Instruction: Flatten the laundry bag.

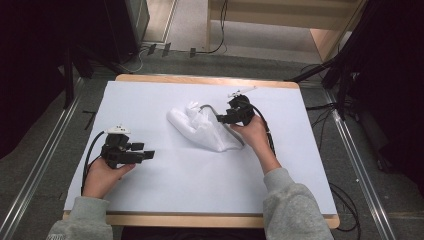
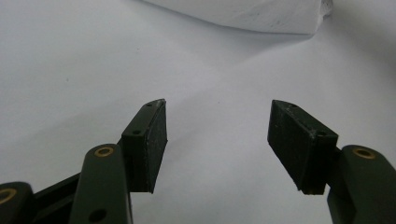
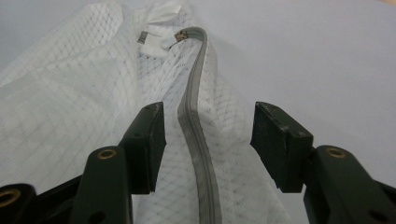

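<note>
A white mesh bag (image 1: 202,129) is being shown crumpled near the centre of the high view, on the white table (image 1: 200,185). A grey zipper (image 1: 239,136) is being seen along the bag's right edge, curving from its top down toward the lower right.

The right gripper (image 1: 220,118) is being held at the upper right of the bag, just right of the frame's centre, by the right hand (image 1: 252,132). In the right gripper view the right gripper (image 3: 208,135) is being displayed with its jaws released and standing apart, the zipper (image 3: 198,135) running up the middle of the frame between them; neither pad is being pressed on the bag (image 3: 70,116). The zipper's small metal pull (image 3: 181,34) is being shown at the top centre of that view.

The left gripper (image 1: 149,155) is being held by the left hand (image 1: 102,177) at the lower left of the high view, well apart from the bag. In the left gripper view the left gripper (image 2: 217,135) is being seen released, its jaws wide, with bare table (image 2: 70,70) between them. An edge of the bag (image 2: 243,14) is being shown along the top of that frame.
</note>
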A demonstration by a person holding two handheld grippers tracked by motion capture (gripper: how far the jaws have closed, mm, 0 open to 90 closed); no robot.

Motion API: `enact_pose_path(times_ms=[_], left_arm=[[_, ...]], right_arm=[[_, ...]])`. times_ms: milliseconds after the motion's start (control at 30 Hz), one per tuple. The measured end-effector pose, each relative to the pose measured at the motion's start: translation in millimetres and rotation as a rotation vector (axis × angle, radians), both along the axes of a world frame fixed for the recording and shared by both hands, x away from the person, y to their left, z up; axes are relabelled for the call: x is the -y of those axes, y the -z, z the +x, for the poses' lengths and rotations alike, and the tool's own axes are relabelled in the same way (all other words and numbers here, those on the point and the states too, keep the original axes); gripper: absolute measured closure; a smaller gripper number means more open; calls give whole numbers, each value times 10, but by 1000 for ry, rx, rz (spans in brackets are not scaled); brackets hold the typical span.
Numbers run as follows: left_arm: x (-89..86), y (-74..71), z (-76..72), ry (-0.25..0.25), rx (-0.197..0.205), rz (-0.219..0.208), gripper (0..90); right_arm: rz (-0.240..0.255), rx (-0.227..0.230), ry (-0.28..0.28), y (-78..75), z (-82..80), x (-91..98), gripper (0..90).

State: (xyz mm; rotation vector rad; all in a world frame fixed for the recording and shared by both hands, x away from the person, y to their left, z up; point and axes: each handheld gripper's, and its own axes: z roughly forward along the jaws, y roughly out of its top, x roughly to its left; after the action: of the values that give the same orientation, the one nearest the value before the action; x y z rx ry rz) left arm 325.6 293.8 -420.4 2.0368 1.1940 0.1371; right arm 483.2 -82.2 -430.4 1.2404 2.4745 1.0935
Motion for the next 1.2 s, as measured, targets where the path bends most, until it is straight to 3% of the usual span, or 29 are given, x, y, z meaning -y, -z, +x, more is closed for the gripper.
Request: enact_pose_path(times_ms=[133,233,533,700,867,1067,1200], left_arm=[[-21,8,-21,-4,0,1,384],[-37,15,-35,-11,2,0,383],[-37,25,-46,-7,2,9,381],[-31,31,-35,-7,1,8,381],[-10,34,-14,1,-3,12,381],[31,33,27,14,-3,15,382],[54,39,59,23,-4,17,382]], right_arm=[[-20,-1,5,48,80,-66,441],[-19,-9,4,85,131,-84,502],[-9,-31,-5,152,176,-69,834],[-2,-16,2,37,134,12,855],[0,6,59,-71,111,262,855],[-1,4,118,-62,114,537,853],[-6,-20,161,41,125,700,845]])
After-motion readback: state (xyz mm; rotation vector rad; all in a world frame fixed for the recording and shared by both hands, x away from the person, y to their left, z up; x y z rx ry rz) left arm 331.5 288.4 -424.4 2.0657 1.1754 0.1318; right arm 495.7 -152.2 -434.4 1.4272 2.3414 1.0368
